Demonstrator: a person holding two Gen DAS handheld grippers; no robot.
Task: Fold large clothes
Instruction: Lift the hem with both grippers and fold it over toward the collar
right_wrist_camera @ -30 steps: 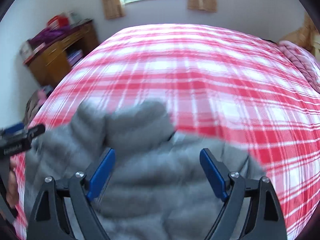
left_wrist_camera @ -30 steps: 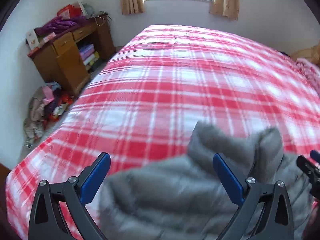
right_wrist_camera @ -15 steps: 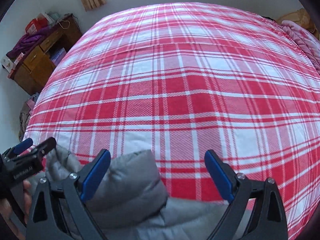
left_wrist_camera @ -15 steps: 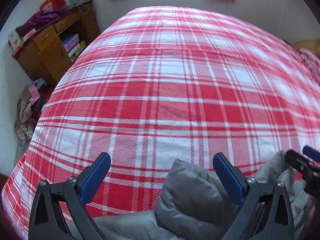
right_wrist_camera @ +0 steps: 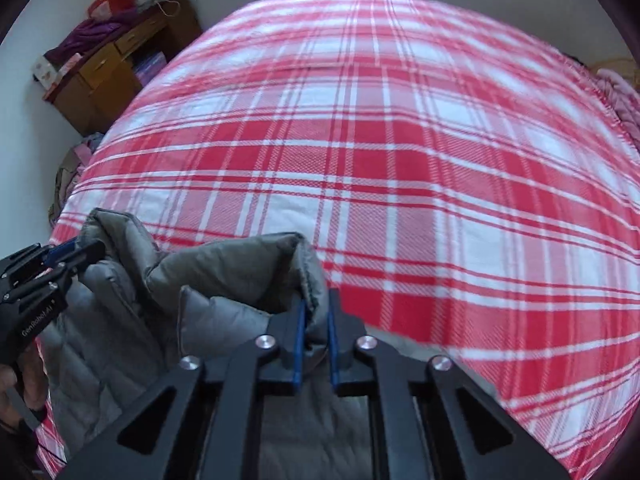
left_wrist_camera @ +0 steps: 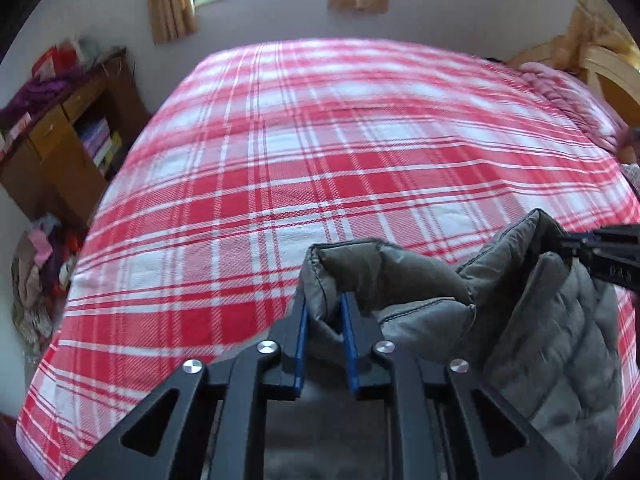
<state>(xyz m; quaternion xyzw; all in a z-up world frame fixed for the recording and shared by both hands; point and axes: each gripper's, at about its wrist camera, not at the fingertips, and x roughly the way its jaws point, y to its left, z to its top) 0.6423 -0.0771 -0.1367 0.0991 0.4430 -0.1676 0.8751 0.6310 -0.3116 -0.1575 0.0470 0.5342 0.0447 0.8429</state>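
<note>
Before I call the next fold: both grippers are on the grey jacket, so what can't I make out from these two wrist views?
- Grey jacket: its lower body is cut off by the bottom edge and hidden behind the left gripper and the right gripper.
- Sleeves, zip, front or back: not visible; the fabric is bunched.
- Right gripper in the left view: cut off by the picture edge.
- Desk clutter: too small and blurred.

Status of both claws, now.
Left claw: closing, pads pinching an edge of the grey puffer jacket.
Right claw: shut on the jacket's other edge.
</note>
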